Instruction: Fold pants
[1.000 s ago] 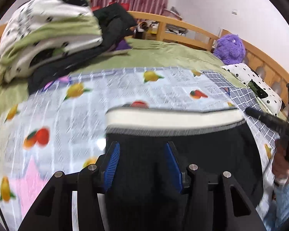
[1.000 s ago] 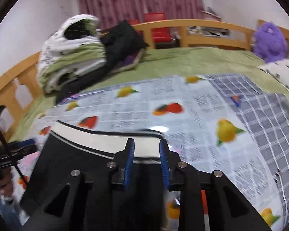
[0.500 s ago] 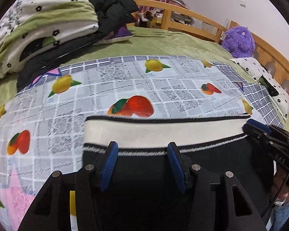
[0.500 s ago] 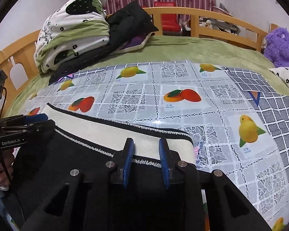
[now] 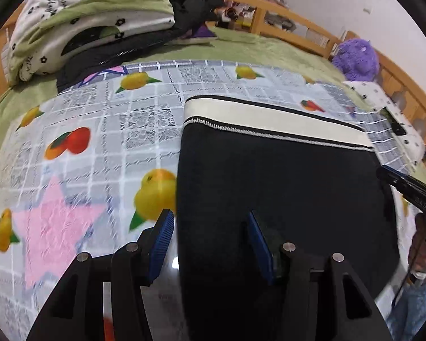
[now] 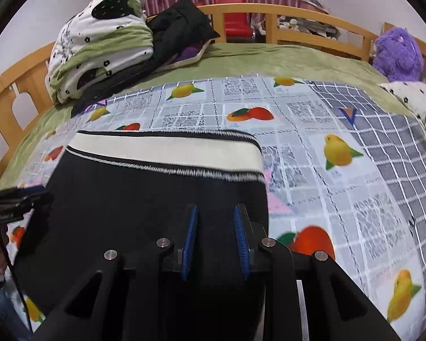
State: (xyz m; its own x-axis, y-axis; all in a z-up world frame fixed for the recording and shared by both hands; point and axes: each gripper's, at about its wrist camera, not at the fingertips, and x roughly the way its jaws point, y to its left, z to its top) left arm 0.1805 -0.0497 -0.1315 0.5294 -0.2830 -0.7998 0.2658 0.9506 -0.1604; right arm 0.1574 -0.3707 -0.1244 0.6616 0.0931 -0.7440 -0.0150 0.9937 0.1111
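Black pants (image 5: 284, 187) with a cream waistband (image 5: 269, 116) lie flat on the fruit-print cloth (image 5: 99, 147), waistband at the far end. My left gripper (image 5: 210, 241) is open over the pants' left edge, one blue pad off the cloth side. In the right wrist view the pants (image 6: 144, 199) and waistband (image 6: 167, 150) fill the lower left. My right gripper (image 6: 215, 241) is open, its jaws a narrow gap apart, above the black fabric near the right edge. Each gripper shows at the edge of the other's view.
The fruit-print cloth (image 6: 340, 170) covers a green bed (image 6: 269, 59) with a wooden rail (image 6: 298, 14). Folded bedding (image 6: 99, 45) and dark clothes (image 6: 179, 28) are piled at the far left. A purple plush (image 6: 397, 54) and a spotted pillow (image 6: 411, 96) sit at the far right.
Both grippers have drawn back from the waistband toward the near end of the pants. The left one has shifted left to the pants' edge. The pants now lie flat.
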